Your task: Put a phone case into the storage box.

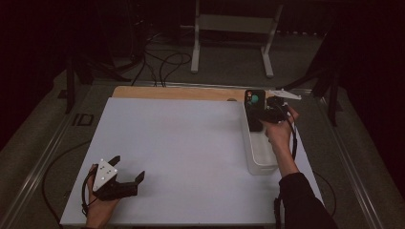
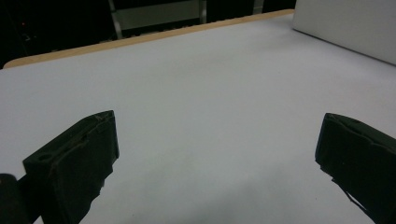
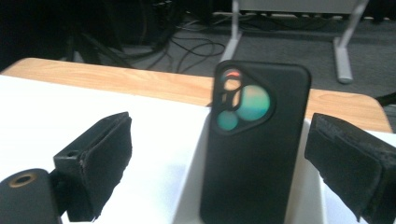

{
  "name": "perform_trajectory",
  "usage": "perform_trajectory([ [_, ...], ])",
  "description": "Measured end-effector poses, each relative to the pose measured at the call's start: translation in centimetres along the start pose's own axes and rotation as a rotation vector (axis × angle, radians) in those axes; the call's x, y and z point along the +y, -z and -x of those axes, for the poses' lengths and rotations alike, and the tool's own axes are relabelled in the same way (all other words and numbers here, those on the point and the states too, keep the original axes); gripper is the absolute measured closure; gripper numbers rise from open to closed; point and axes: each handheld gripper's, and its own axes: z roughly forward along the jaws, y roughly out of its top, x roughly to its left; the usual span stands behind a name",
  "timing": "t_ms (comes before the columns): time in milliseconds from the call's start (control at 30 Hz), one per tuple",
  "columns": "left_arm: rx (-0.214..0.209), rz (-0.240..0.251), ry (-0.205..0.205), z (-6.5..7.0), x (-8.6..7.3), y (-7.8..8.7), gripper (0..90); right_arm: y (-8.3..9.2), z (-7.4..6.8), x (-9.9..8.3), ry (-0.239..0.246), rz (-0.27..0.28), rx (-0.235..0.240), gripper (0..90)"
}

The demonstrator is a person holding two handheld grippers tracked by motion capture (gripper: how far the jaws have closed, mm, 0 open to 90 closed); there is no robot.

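Two grippers are at work, each in one of the person's hands. Nearest the person, the left gripper (image 1: 128,168) rests low on the white tabletop (image 1: 181,152), close to its near edge, with its grey three-cornered plate on top and its cable looping off the table edge beside the hand. Its jaws stand wide apart with nothing between them; in the left gripper view the bare white surface runs between and ahead of the fingers (image 2: 74,163), and far off ahead of the right-hand finger lies the side wall of a white bin (image 2: 345,28).

Farther out, the right hand (image 1: 279,131) reaches over that white bin (image 1: 260,164), which sits along the right part of the tabletop. The right gripper (image 3: 219,172) hangs at the bin's far end. Between its fingers, but not clamped, stands a black phone (image 3: 254,144) in a dark case, upright with its back and camera lenses facing the gripper's camera. The fingers (image 3: 100,163) are spread, with a clear gap on each side of the phone: white surface shows between it and the left-hand finger, a narrower strip between it and the right-hand one. The phone's lower end drops into the bin, just ahead of the fingertips.

Beyond the fingers runs the wooden table edge (image 3: 140,81), then grey floor with cables and a white stand.
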Motion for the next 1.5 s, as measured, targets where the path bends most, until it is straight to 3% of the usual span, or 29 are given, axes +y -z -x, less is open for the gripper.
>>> perform_trajectory([
  [300, 0.0, 0.002, 0.006, 0.0, 0.0, 0.0, 0.2, 4.1, -1.7, -2.0, 0.049, 0.054, 0.043, 7.9],
  [400, -0.002, 0.002, 0.007, 0.0, 0.1, 0.0, 0.2, 5.6, -2.1, -3.2, 0.059, 0.069, 0.073, 7.9],
  [567, -0.005, 0.006, 0.012, -0.1, 0.2, 0.1, 0.2, 8.0, -2.8, -5.8, 0.125, 0.083, 0.084, 7.9],
  [633, -0.005, 0.008, 0.012, -0.1, 0.2, 0.1, 0.2, 8.5, -2.8, -6.6, 0.126, 0.087, 0.093, 7.9],
  [967, -0.011, 0.024, 0.024, -0.2, 0.4, 0.2, 0.2, 10.1, -2.7, -10.9, 0.132, 0.102, 0.154, 7.9],
  [1133, -0.016, 0.032, 0.027, -0.2, 0.5, 0.4, 0.2, 10.7, -2.6, -12.0, 0.111, 0.122, 0.192, 7.9],
  [1500, -0.021, 0.046, 0.027, -0.2, 0.7, 0.8, 0.2, 12.5, -2.3, -14.4, 0.12, 0.161, 0.212, 7.9],
])
